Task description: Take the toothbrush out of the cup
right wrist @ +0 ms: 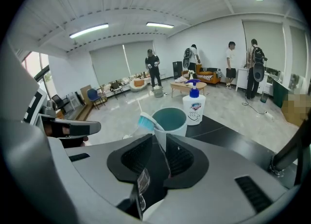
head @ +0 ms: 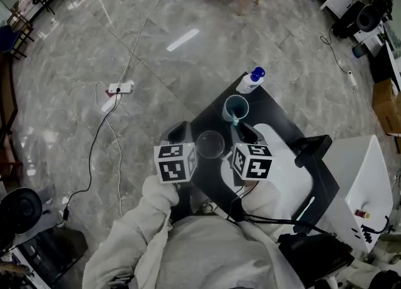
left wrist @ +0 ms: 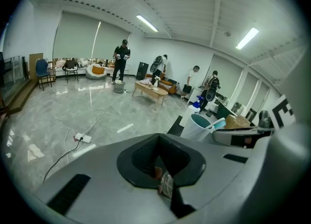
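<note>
The toothbrush (right wrist: 146, 122) is not yet taken: it stands slanted in the cup (right wrist: 171, 120) on the dark surface (head: 276, 109). Its bristle head leans over the rim on the person's side, so it is easy to reach. The right gripper (right wrist: 160, 143) is just in front of the cup, its jaws apart and empty, lined up, I think, to close on the brush. The left gripper (left wrist: 158, 138) is left of the cup, jaws together, apparently with no part in the grasp.
</note>
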A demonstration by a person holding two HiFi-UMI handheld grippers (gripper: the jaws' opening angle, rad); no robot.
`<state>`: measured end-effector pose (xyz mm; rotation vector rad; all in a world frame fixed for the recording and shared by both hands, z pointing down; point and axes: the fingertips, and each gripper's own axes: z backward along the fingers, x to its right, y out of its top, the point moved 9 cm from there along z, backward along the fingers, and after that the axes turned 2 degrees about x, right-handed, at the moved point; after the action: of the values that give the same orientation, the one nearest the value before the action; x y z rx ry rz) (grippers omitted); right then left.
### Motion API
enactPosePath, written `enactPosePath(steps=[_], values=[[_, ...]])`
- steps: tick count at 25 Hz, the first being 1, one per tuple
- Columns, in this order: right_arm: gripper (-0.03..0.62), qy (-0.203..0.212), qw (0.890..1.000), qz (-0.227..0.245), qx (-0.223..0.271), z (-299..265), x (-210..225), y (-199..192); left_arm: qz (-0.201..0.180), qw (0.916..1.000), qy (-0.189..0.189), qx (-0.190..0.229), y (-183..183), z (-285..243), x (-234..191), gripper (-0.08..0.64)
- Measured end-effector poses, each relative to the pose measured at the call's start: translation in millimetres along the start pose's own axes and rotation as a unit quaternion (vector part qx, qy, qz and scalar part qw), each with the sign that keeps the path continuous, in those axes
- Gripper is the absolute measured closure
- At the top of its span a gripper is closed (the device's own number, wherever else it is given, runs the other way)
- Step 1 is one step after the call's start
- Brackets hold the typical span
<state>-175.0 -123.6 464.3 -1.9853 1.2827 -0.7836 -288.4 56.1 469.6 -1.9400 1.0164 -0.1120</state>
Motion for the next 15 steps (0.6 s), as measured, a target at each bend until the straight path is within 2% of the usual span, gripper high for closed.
enactPosePath(steps=[8,15], values=[[0.517,-0.016,0.999,0.032,0.022,-4,-3,13,0.003,1.0,-0.004,-0.005,-2,-5,-3,0.56],[0.518,-0.011,0.998,0.06,0.026,-15,-7,29,0.007,1.0,-0.005,-0.005,0,-9,-8,0.56]])
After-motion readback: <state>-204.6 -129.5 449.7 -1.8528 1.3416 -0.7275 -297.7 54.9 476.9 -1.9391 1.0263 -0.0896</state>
